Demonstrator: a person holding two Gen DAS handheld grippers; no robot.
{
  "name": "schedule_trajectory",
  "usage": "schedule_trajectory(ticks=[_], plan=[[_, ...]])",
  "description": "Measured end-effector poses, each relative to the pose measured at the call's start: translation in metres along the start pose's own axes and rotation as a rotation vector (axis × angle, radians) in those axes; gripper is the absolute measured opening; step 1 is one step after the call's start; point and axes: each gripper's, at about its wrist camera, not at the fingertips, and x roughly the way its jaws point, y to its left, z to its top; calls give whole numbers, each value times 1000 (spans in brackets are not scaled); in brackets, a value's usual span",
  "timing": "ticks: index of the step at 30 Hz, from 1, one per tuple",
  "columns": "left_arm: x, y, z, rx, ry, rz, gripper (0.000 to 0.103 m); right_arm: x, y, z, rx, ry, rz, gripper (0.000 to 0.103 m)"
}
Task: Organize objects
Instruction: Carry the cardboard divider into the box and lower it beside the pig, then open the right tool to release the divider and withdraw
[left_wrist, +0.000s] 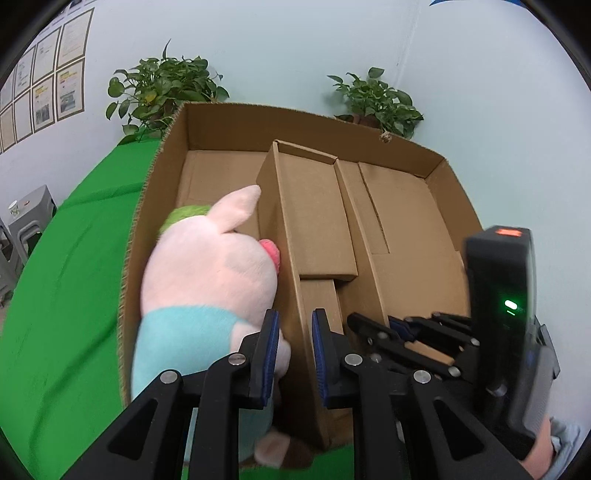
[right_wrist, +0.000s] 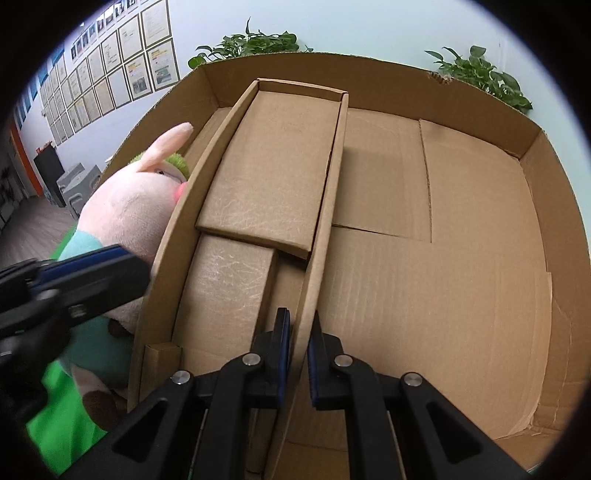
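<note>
Left claw (left_wrist: 293, 354): black angular arms, silver round screws, blue pads (left_wrist: 271, 354). Right claw (right_wrist: 298, 363) looks the same, its black housing carrying a green light and an orange tag.

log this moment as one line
left gripper: shut on inner box left wall | right gripper: shut on right wall | plush pig: beside

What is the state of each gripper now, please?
Left gripper: shut on the left wall of the small inner box.
Right gripper: shut on the box's right wall.
</note>
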Motion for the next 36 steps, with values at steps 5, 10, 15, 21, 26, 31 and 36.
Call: schedule_trajectory(ticks=[5,10,15,21,26,31,36], plan=[[-28,-1,-12,3,-27,28,43,6,7,4,-44,21,-51,9],[-58,-4,-26,12,-77,93,59,17,10,5,-54,61,-67,11],[-83,-13,-44,73,-142,216,78,4,-1,6,-22,29,-36,24],[-105,-35,-66,102,-172,266,91,-68,-26,-23,-6,-111,-34,90],[-134,-69,-77,104,-261,226,103,-120,-45,-63,-7,-168,-61,102],[-143,-110,-94,141,-248,199,103,-165,-56,-103,20,-212,-52,102],[-139,-135,-113,158,-189,172,103,-192,-67,-144,46,-236,2,102]])
